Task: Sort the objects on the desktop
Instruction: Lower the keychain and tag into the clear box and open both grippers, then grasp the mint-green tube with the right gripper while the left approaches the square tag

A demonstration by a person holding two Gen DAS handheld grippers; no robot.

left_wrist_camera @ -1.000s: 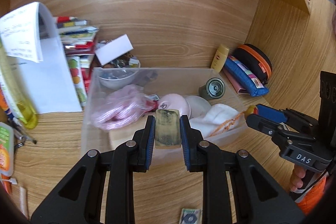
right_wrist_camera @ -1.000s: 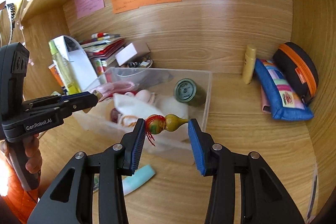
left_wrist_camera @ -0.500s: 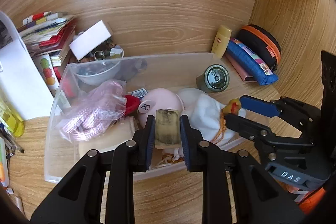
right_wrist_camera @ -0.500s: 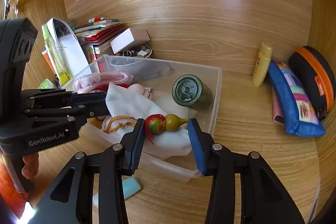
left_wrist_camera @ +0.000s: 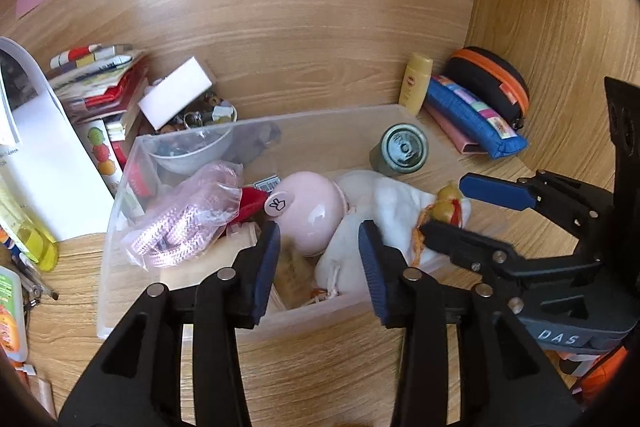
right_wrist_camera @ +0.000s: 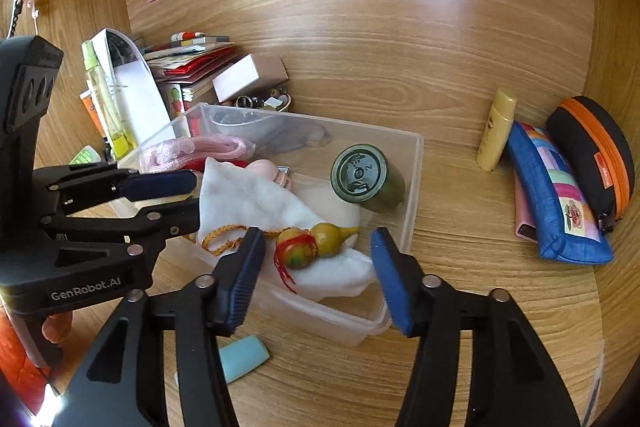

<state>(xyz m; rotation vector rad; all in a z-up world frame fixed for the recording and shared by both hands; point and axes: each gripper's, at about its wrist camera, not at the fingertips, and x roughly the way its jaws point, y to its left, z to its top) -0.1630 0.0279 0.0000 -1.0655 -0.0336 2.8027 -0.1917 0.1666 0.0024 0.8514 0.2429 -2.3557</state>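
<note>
A clear plastic bin (left_wrist_camera: 120, 259) (right_wrist_camera: 412, 203) on the wooden desk holds a pink rope bag (left_wrist_camera: 188, 223), a pink round object (left_wrist_camera: 310, 211), a white cloth (right_wrist_camera: 256, 195), a green can (right_wrist_camera: 366, 179) and a bowl (left_wrist_camera: 192, 151). My left gripper (left_wrist_camera: 319, 259) is open over the bin's front wall; a yellowish block (left_wrist_camera: 292, 273) lies in the bin just below its left finger. My right gripper (right_wrist_camera: 316, 275) is open, and a small gourd charm (right_wrist_camera: 312, 245) with red thread lies on the white cloth between its fingers.
Right of the bin lie a yellow tube (right_wrist_camera: 496, 131), a blue pouch (right_wrist_camera: 556, 207) and a black-orange case (right_wrist_camera: 596, 155). Books, a white box (right_wrist_camera: 248, 77) and bottles crowd the left. A teal object (right_wrist_camera: 244, 353) lies in front of the bin. Sticky notes hang on the back wall.
Both grippers opened. The left let the yellowish block drop into the bin; the right released the gourd charm onto the white cloth. Both had moved forward over the bin.
</note>
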